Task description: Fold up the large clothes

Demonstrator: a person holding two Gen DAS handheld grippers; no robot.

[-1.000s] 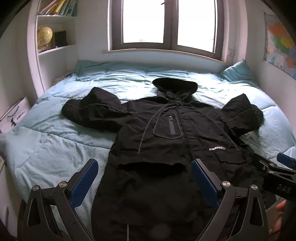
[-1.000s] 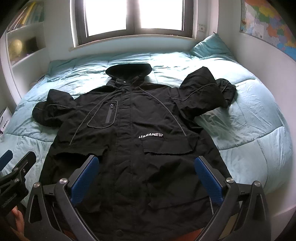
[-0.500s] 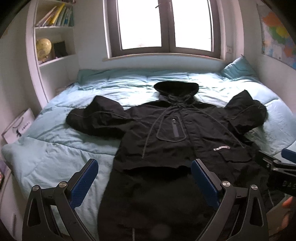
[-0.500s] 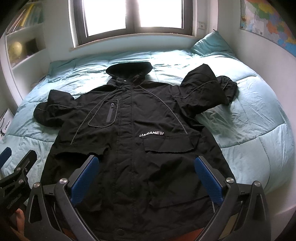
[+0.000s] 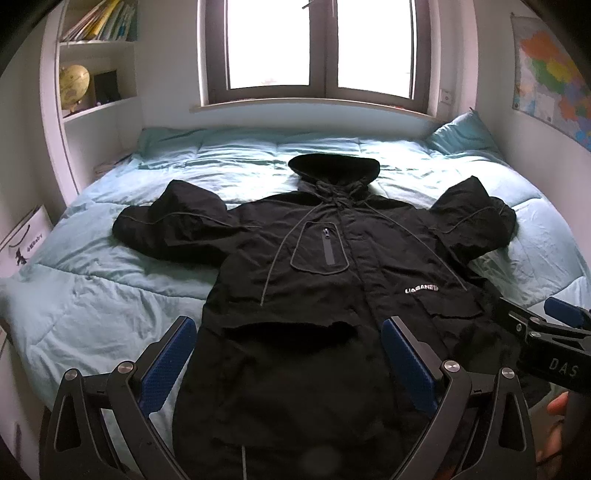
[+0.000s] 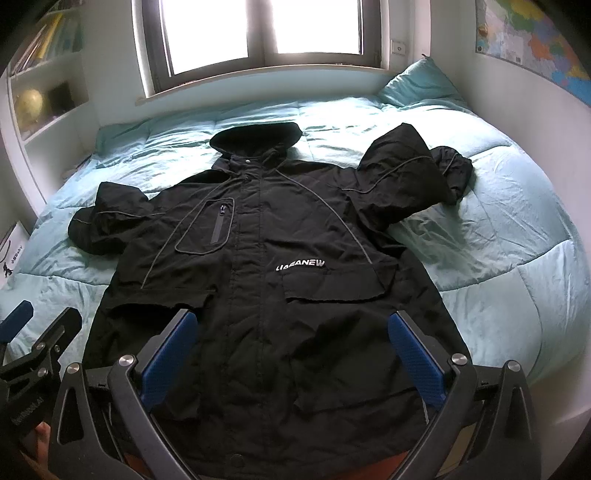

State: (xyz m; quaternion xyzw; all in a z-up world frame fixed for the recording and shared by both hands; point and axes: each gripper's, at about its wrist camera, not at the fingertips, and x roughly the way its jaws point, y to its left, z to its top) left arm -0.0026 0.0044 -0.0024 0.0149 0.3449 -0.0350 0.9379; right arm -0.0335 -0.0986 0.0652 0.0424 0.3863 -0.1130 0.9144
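Both jaws stand wide apart and grasp nothing. From the left wrist view, the left gripper (image 5: 288, 363) hangs above the lower part of the jacket (image 5: 332, 295), its blue pads (image 5: 166, 363) apart from the cloth. From the right wrist view, the right gripper (image 6: 291, 360) hangs above the hem side of the jacket (image 6: 266, 280) in the same way, fingers spread, with no fabric between them.

In the left view the right gripper (image 5: 546, 343) also shows beside the jacket's edge, with a fingertip (image 5: 557, 402) of the person under it.

The jacket is black and lies flat, front side up, on the bed (image 6: 498, 229), zipped, with the hood (image 6: 255, 136) toward the window (image 6: 258, 33). Each sleeve (image 6: 406, 173) is bent and bunched beside the shoulder. White letters are on the chest.

Beyond the hood a pillow (image 6: 417, 85) leans near the window. A shelf (image 5: 96, 74) with a globe (image 5: 74, 85) stands on the jacket's far left, and a map (image 5: 546, 74) hangs on the wall at its right
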